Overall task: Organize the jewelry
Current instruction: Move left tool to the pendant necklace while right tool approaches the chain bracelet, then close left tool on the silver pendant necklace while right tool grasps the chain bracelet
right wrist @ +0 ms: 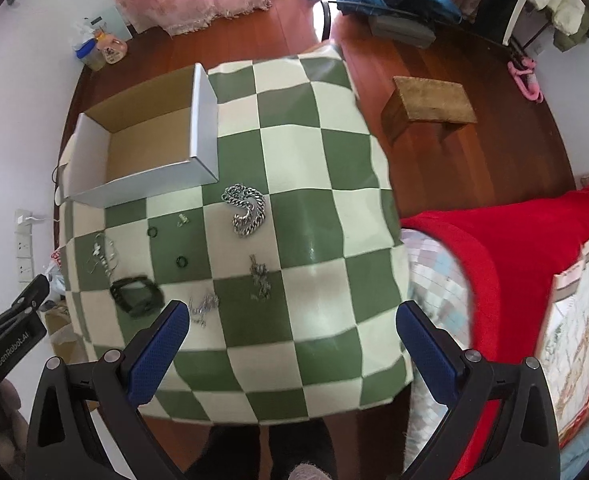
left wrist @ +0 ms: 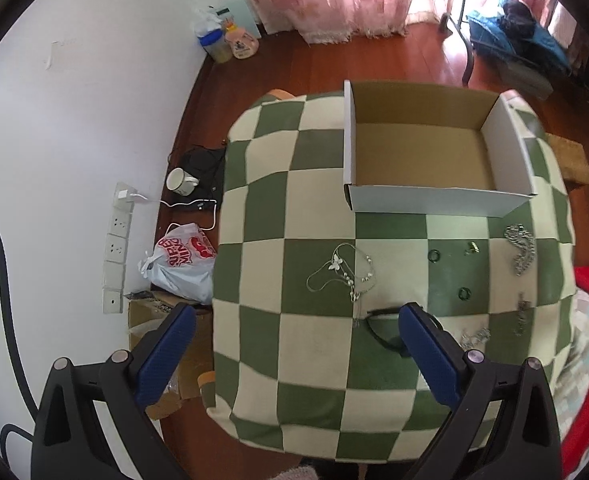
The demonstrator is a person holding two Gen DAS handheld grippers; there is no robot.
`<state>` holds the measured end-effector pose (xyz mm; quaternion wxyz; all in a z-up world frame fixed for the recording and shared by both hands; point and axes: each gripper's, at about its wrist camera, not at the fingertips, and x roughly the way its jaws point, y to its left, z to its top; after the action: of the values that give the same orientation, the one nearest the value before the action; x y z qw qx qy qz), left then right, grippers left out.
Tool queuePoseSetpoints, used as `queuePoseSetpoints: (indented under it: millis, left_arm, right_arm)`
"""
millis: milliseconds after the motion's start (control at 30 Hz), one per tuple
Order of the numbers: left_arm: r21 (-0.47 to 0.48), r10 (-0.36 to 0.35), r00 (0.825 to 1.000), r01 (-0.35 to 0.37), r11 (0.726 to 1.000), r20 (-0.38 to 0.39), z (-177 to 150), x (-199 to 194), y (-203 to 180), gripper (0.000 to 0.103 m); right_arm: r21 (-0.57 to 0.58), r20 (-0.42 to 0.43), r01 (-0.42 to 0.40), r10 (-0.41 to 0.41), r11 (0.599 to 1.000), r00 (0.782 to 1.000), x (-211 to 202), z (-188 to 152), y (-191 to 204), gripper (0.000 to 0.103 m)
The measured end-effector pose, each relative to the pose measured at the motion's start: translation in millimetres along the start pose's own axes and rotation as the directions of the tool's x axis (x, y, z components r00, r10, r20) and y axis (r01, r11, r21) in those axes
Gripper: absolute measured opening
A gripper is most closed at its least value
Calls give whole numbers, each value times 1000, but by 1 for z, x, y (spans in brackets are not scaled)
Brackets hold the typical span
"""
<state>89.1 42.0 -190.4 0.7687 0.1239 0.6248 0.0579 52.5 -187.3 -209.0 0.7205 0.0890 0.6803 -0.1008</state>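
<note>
An empty open cardboard box [left wrist: 418,152] [right wrist: 146,148] stands at the far side of a green-and-white checked table [left wrist: 318,208] [right wrist: 314,184]. Jewelry lies in front of it: a thin butterfly necklace [left wrist: 342,272] [right wrist: 102,254], a heavy silver chain [left wrist: 520,248] [right wrist: 246,208], two dark green rings [left wrist: 434,256] [left wrist: 464,293], a small gold piece [left wrist: 471,247], a dark bracelet [right wrist: 136,296] and small silver chains [right wrist: 259,274] [right wrist: 203,306]. My left gripper [left wrist: 294,320] is open above the table's near left. My right gripper [right wrist: 292,320] is open above the near edge. Both are empty.
A wooden stool [right wrist: 430,104] stands on the floor to the right. A red blanket on a bed [right wrist: 514,240] lies at the right. A plastic bag [left wrist: 182,260], a mug [left wrist: 180,180] and wall sockets [left wrist: 116,248] are left of the table.
</note>
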Motion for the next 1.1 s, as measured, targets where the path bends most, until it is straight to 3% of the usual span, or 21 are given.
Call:
queuePoseSetpoints:
  millis: [433, 667, 967, 1100]
  left_arm:
    - [-15, -50, 998, 50, 999, -35, 14, 56, -15, 103]
    - [-25, -47, 998, 46, 999, -37, 19, 72, -16, 103]
    - [-58, -50, 998, 48, 997, -45, 22, 80, -4, 103]
    - [-151, -170, 984, 160, 976, -54, 22, 83, 14, 103]
  right_arm:
    - [65, -33, -9, 11, 998, 999, 77, 42, -6, 103]
    - [30, -33, 10, -9, 999, 999, 106, 55, 5, 100]
    - [-2, -40, -6, 6, 1000, 999, 126, 63, 26, 80]
    - [-21, -25, -5, 4, 1000, 1000, 128, 66, 36, 73]
